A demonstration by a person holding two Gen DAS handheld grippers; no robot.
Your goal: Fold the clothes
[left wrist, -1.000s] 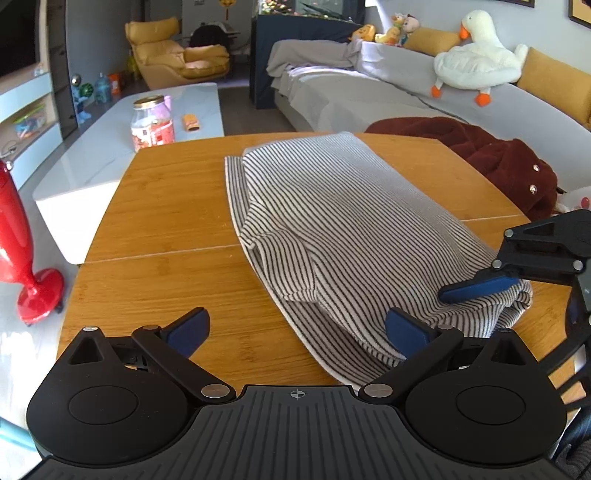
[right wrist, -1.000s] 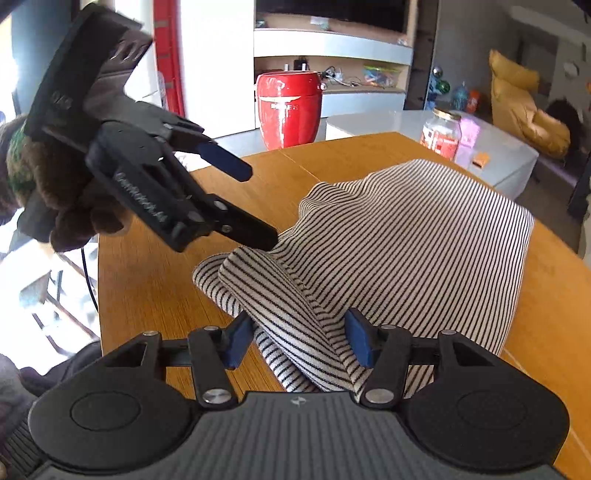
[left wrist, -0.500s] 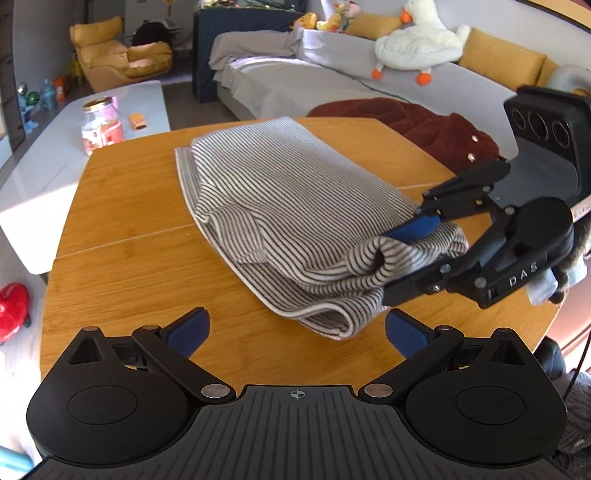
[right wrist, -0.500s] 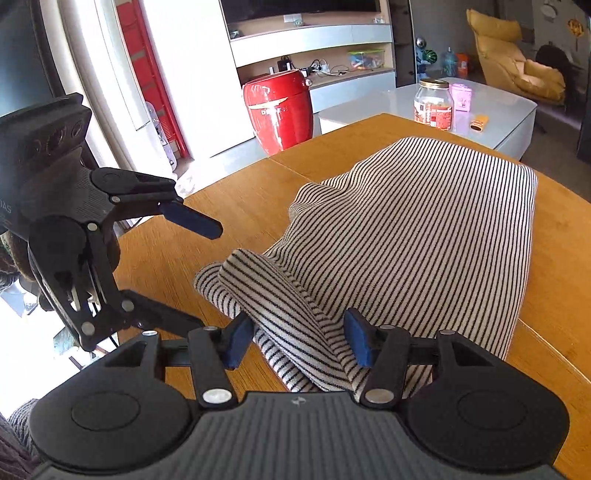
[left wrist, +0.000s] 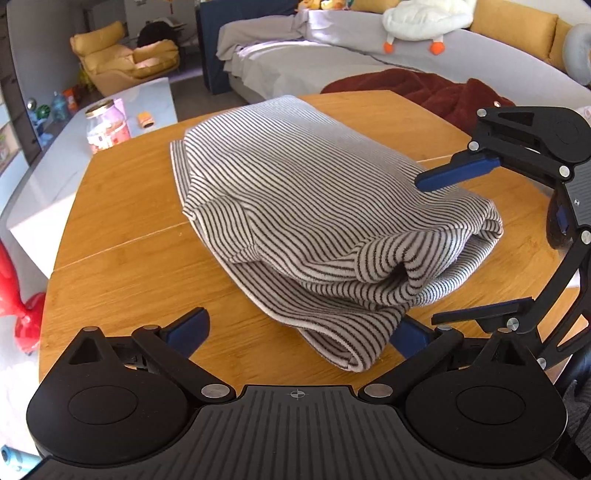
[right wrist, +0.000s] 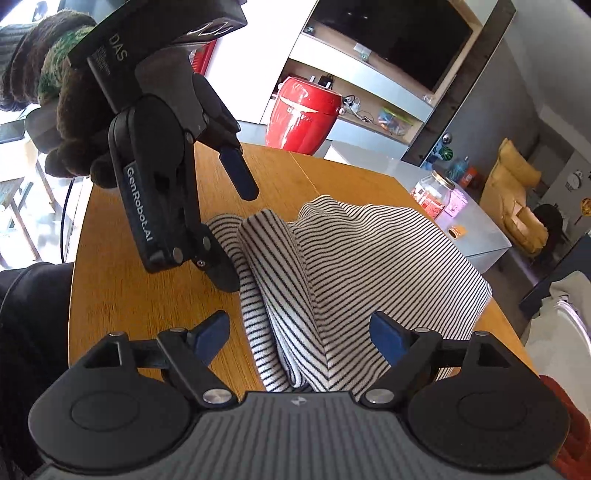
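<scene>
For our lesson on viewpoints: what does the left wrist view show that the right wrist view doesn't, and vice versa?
Only left wrist: the sofa, a duck toy and a red blanket. Only right wrist: a TV, a red pot and the gloved hand. Both: the striped garment on the table, and the jar.

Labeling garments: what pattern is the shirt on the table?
The shirt has thin dark stripes on off-white; the left wrist view shows it best.
</scene>
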